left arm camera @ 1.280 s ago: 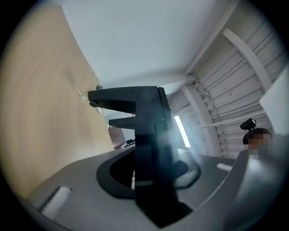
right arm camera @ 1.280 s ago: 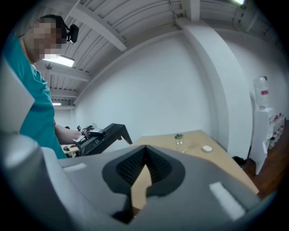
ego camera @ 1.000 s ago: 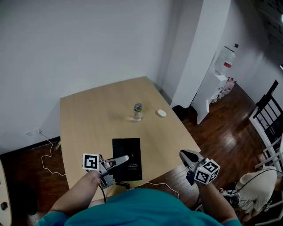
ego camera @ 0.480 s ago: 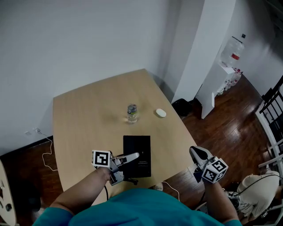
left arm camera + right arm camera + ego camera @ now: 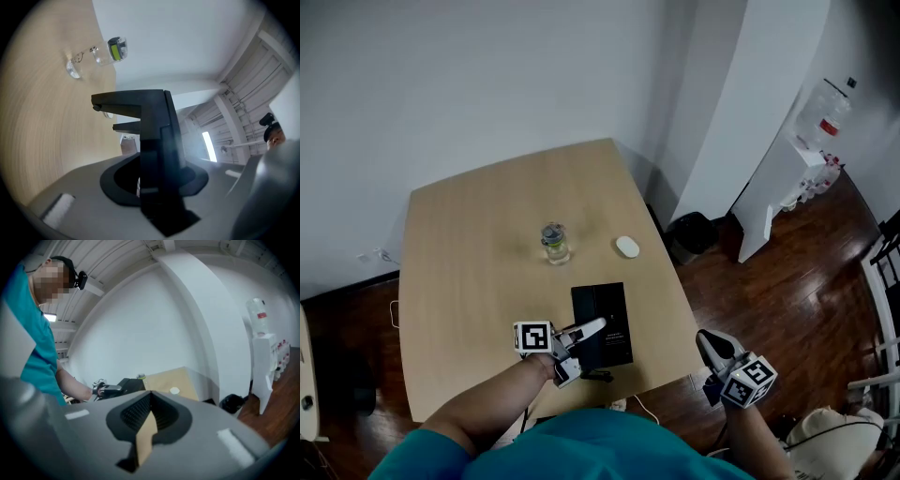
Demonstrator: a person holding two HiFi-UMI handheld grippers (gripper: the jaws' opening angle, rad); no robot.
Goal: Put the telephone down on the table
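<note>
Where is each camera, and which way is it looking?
Head view: on the person's head, looking steeply down at the table; shows the left gripper and right gripper on the person's arms.
Left gripper view: on the left gripper, looking along its jaws, shut on the telephone, toward the bottle.
Right gripper view: on the right gripper, looking along its shut, empty jaws at the table and the person's left arm.
Shared: all three show the bottle and telephone.
</note>
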